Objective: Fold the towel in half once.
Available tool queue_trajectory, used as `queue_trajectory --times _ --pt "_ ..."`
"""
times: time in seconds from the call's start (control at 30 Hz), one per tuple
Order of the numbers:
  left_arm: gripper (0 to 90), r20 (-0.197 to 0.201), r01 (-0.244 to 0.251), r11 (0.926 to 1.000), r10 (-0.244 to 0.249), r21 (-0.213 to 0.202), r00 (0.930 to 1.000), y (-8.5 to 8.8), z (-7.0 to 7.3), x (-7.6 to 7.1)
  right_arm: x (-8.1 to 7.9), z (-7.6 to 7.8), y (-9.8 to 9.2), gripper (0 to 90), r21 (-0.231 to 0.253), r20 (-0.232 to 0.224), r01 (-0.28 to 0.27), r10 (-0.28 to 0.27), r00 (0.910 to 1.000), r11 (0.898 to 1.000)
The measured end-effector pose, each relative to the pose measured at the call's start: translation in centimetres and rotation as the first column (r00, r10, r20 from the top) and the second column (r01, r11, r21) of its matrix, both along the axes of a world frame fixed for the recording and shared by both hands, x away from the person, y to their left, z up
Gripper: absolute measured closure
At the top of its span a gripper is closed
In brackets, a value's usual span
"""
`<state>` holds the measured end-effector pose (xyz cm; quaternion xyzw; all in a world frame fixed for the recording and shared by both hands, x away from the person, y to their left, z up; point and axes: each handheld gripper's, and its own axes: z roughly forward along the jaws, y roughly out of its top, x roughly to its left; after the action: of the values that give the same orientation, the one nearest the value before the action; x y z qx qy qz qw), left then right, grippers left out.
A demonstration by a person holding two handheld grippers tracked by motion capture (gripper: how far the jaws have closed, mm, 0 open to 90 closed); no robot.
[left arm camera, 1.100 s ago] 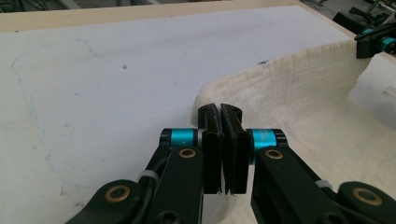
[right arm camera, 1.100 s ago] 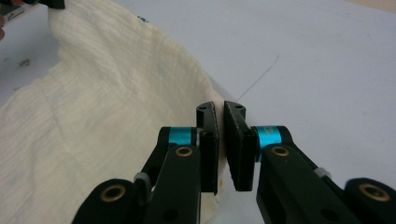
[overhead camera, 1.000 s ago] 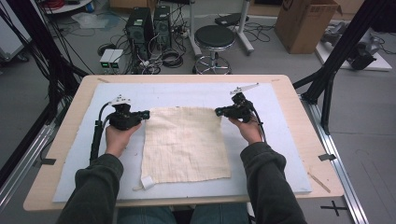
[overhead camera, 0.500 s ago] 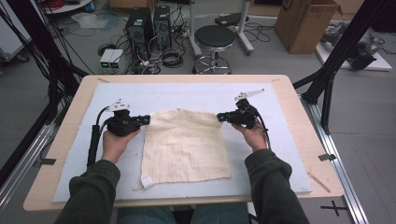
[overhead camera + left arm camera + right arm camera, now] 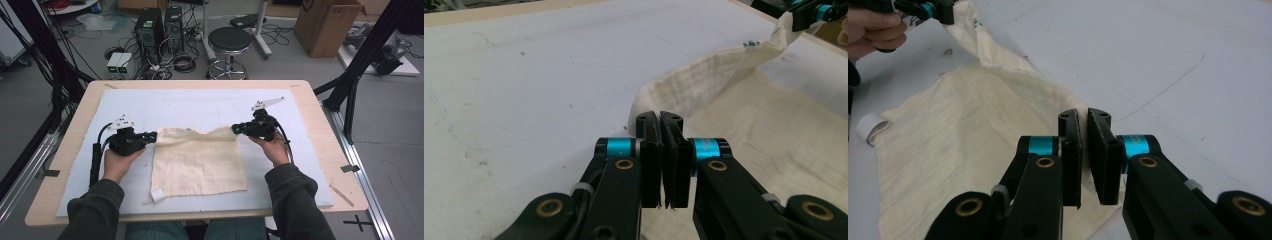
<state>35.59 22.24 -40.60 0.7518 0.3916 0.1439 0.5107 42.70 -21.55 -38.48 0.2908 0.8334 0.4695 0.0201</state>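
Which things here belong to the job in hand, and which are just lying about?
In the job:
- cloth, far edge lifted
- left claw, shut on the cloth's far left corner
- right claw, shut on its far right corner
- white mat under the cloth

Lying about:
- stool
- cardboard box
- computer towers
- floor cables

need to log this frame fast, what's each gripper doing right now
Left gripper: jaws shut on a far corner of the cream woven cloth.
Right gripper: jaws shut on the cloth's other far corner.
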Motion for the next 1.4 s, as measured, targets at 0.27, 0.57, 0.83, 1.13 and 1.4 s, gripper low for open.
queue_trajectory --times 0.27,0.57,0.83,1.13,1.4 --pt "86.5 0.013 0.028 0.9995 -0.028 0.015 0.9995 0.1 0.0 -1.3 -1.1 0.2 0.1 84.2 -0.001 0.005 -0.029 0.029 0.9996 1.0" --pt "86.4 0.012 0.049 0.9976 -0.049 0.049 0.9987 0.4 -0.6 -2.6 -2.6 -0.7 -0.7 84.2 -0.006 -0.015 -0.037 0.036 0.9992 0.999" --pt "86.3 0.02 0.081 0.9934 -0.083 0.081 0.9963 0.2 -0.2 -3.7 -4.0 -0.9 -1.0 84.1 -0.004 -0.01 -0.055 0.055 0.9984 0.998" --pt "86.2 0.033 0.119 0.9859 -0.124 0.118 0.9918 -0.1 -0.2 -5.0 -5.5 -1.2 -1.1 84.1 -0.012 -0.014 -0.071 0.071 0.9974 0.997" --pt "86.0 0.02 0.137 0.983 -0.14 0.123 0.9899 0.2 -1.3 -6.3 -6.5 -1.6 -1.2 84.0 -0.023 -0.015 -0.082 0.082 0.9965 0.996"
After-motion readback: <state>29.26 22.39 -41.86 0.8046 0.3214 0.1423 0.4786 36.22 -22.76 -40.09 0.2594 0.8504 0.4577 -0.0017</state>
